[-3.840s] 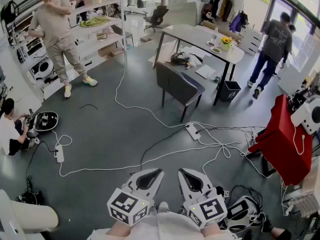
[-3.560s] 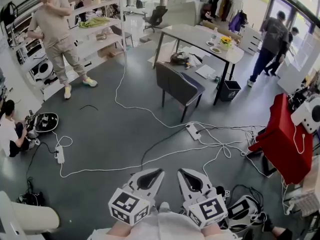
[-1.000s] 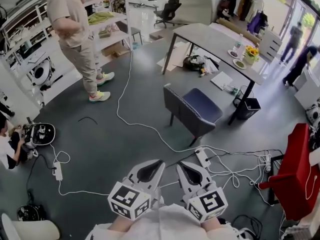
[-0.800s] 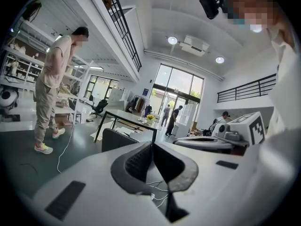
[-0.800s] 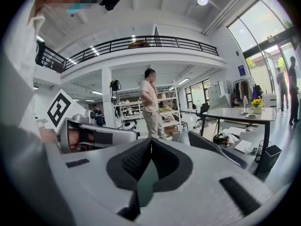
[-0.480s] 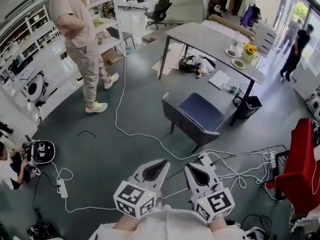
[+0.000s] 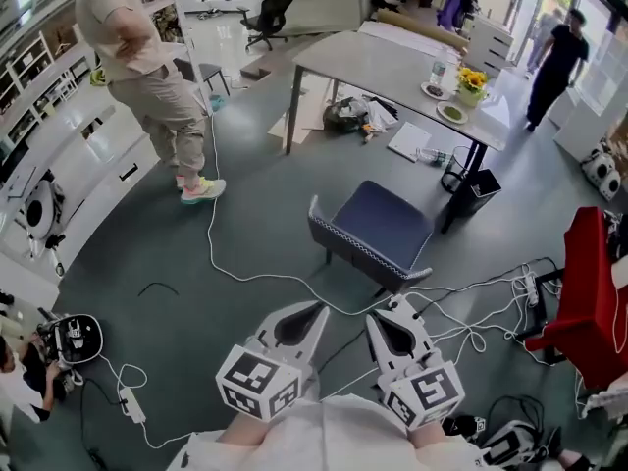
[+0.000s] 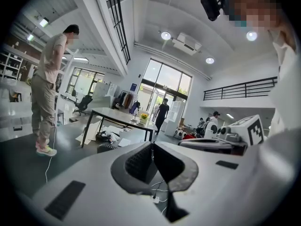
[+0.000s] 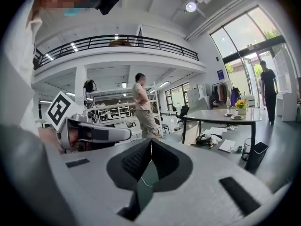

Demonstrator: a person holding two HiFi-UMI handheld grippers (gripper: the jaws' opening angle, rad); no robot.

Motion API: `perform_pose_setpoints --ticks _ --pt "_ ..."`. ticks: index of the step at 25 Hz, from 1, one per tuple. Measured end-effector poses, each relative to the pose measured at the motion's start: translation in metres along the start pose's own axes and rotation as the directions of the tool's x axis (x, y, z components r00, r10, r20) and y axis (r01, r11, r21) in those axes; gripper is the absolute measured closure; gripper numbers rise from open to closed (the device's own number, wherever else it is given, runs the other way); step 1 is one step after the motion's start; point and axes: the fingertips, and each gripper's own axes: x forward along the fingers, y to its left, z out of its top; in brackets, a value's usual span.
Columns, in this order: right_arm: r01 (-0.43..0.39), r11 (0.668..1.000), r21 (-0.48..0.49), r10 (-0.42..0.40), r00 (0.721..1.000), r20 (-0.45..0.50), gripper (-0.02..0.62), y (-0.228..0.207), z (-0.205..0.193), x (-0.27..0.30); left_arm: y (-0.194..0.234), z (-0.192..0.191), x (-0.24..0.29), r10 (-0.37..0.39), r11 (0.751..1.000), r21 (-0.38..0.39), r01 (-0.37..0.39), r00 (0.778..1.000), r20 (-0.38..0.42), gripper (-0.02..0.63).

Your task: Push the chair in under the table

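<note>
Head view puts the left gripper [image 7: 316, 309] and right gripper [image 7: 389, 306] side by side at six o'clock, each with its jaws pressed together on nothing. The dark blue chair [image 7: 378, 232] stands on the grey floor near them at twelve o'clock, backrest toward them, clear of the bench [image 7: 392, 67] farther off at twelve. White cables [image 7: 471, 292] lie at three o'clock.

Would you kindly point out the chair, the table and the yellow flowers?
chair [image 7: 381, 226], head view, on its dark blue seat
table [image 7: 381, 65], head view, on the bare tabletop
yellow flowers [image 7: 472, 77], head view, on the blooms
</note>
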Motion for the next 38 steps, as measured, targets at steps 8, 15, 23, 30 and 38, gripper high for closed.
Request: perform_pose_setpoints --ticks 8,15,23,30,38 --pt "0.072 0.997 0.014 -0.072 0.997 0.004 0.592 -0.012 0.018 0.077 0.069 0.029 0.038 -0.102 0.994 0.021 0.103 0.994 -0.043 0.581" --pt "0.178 0.982 0.06 -0.181 0.982 0.06 0.592 -0.035 0.038 0.122 0.105 0.055 0.071 -0.204 0.973 0.087 0.212 0.974 -0.094 0.581" --pt "0.259 0.963 0.071 -0.261 0.965 0.02 0.592 -0.043 0.023 0.121 0.103 0.048 0.098 -0.303 0.948 0.058 0.312 0.943 -0.136 0.581" --pt "0.33 0.94 0.09 -0.331 0.944 -0.007 0.592 -0.072 0.013 0.105 0.09 0.033 0.121 -0.346 0.934 0.039 0.356 0.925 -0.159 0.581" --pt "0.305 0.95 0.061 -0.307 0.952 0.011 0.592 -0.098 0.031 0.114 0.087 0.045 0.154 -0.355 0.929 0.044 0.367 0.919 -0.173 0.581"
